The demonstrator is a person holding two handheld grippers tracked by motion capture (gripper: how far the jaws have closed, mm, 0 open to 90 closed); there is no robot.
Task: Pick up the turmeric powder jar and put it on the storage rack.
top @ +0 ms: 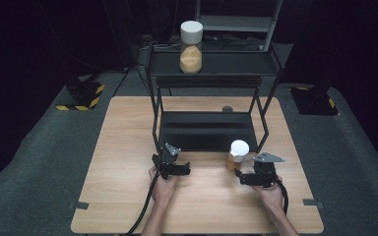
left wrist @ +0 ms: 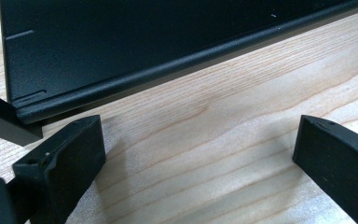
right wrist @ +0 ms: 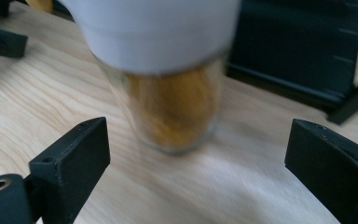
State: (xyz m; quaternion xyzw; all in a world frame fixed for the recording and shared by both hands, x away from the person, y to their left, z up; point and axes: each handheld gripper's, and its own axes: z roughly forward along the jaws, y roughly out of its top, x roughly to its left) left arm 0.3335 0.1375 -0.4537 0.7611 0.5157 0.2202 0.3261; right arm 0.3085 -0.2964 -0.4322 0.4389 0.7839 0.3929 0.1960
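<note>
A small glass jar [top: 237,154] with a white lid and an orange-brown filling stands on the wooden table [top: 128,147], just in front of the black rack's right front leg. My right gripper [top: 242,177] sits close behind it and is open. In the right gripper view the jar [right wrist: 172,107] stands blurred just ahead of the gripper [right wrist: 196,128], and neither jaw touches it. My left gripper [top: 183,170] rests near the rack's low tray [top: 206,130], open with nothing between its jaws. In the left gripper view the gripper [left wrist: 198,126] faces the tray's front edge [left wrist: 135,81].
A taller jar [top: 191,48] with a white lid and the same filling stands on the rack's top shelf [top: 236,64]. A small dark round object [top: 227,108] lies on the table behind the rack. Grey carpet surrounds the table.
</note>
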